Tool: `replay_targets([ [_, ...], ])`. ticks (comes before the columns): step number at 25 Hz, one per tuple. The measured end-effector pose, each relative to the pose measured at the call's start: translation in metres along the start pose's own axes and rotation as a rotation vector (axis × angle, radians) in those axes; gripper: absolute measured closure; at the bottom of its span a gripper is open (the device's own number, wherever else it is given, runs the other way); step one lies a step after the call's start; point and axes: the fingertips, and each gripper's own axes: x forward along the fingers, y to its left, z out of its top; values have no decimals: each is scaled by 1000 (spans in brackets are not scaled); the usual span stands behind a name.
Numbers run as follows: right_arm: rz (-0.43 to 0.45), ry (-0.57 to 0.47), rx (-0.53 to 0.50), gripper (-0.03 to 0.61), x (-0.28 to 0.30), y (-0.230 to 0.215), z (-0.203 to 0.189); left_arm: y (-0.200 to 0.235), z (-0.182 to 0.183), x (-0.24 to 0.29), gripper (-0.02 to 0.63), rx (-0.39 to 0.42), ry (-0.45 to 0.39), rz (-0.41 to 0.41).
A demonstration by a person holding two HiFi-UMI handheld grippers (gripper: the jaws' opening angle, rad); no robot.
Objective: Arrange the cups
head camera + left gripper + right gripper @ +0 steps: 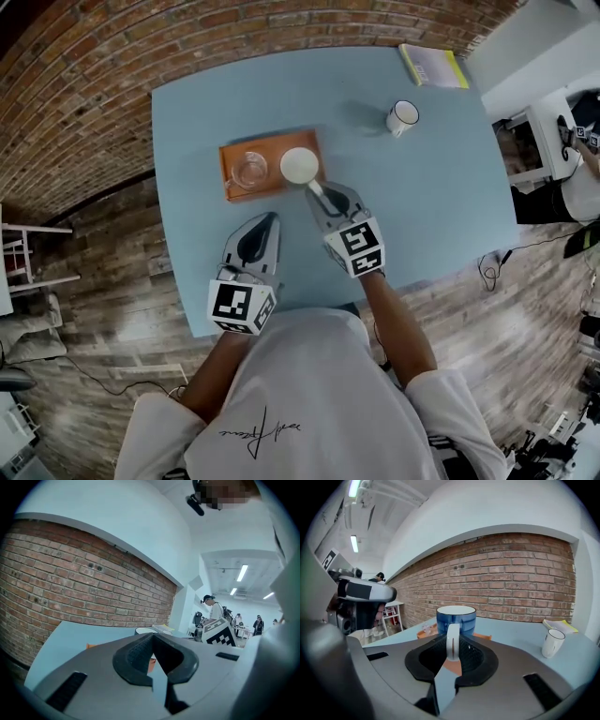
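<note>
My right gripper is shut on the white handle of a blue mug with a white inside. The mug is upright at the right end of the orange tray; I cannot tell whether it rests on the tray or hangs just above it. A clear glass cup stands on the tray's left half. A white mug with a dark rim stands alone at the back right of the blue table. My left gripper is shut and empty, just in front of the tray.
A book with a yellow edge lies at the table's far right corner. A brick wall runs behind the table. The white mug and the book also show at the right of the right gripper view.
</note>
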Motion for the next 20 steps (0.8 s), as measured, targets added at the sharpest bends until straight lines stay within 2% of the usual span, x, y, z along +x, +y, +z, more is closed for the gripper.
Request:
replay_targets([
  [11, -210, -19, 85, 514, -13, -1, 8, 0, 5, -4, 606, -16, -25, -26],
  [20, -287, -27, 121, 514, -5, -2, 6, 6, 5, -5, 606, -32, -29, 1],
])
